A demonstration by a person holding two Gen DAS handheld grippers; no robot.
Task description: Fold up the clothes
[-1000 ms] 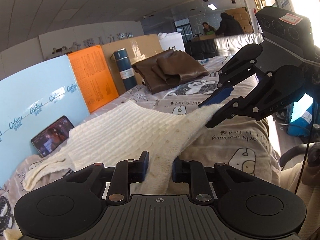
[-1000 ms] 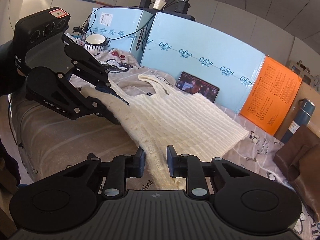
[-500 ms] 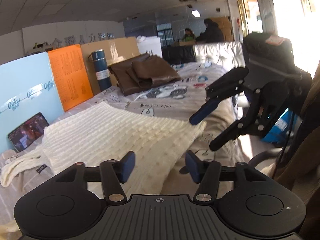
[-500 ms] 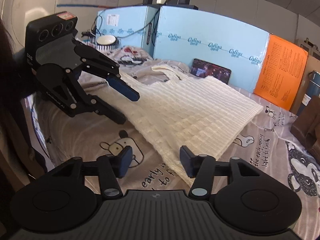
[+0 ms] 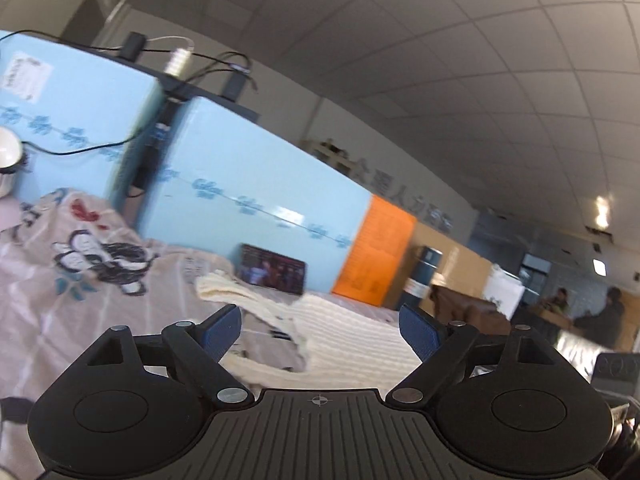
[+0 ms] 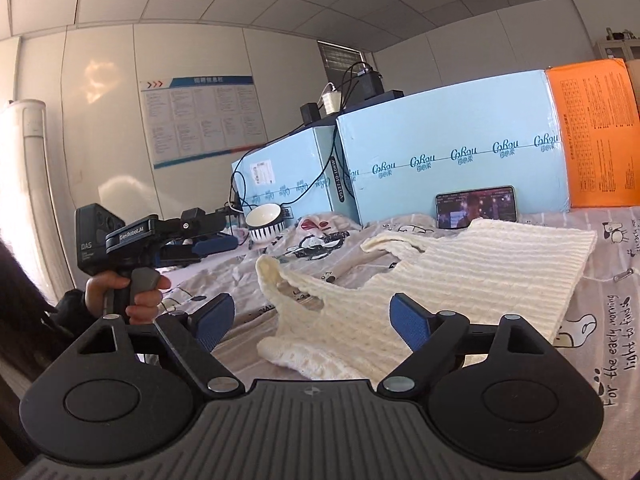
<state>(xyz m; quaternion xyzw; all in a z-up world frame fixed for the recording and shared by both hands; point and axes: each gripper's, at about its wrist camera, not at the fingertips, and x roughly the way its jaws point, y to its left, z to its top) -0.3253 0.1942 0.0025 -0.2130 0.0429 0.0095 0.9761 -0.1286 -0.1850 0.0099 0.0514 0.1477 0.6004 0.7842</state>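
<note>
While both tools idle | L gripper (image 5: 320, 330) & R gripper (image 6: 312, 320) jaws spread, empty; knit vest (image 6: 460, 276) flat on bedsheet (image 6: 612, 320), w/ near edge bunched | progress: early; main folds left

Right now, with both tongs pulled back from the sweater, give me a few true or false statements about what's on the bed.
1. Both tongs grip the cream sweater. False: the left tongs and right tongs are open and hold nothing.
2. A phone leans against the blue box. True.
3. The striped bowl sits on the sweater. False: it stands apart, on the bedsheet.
4. The sweater lies on the bedsheet. True.
</note>
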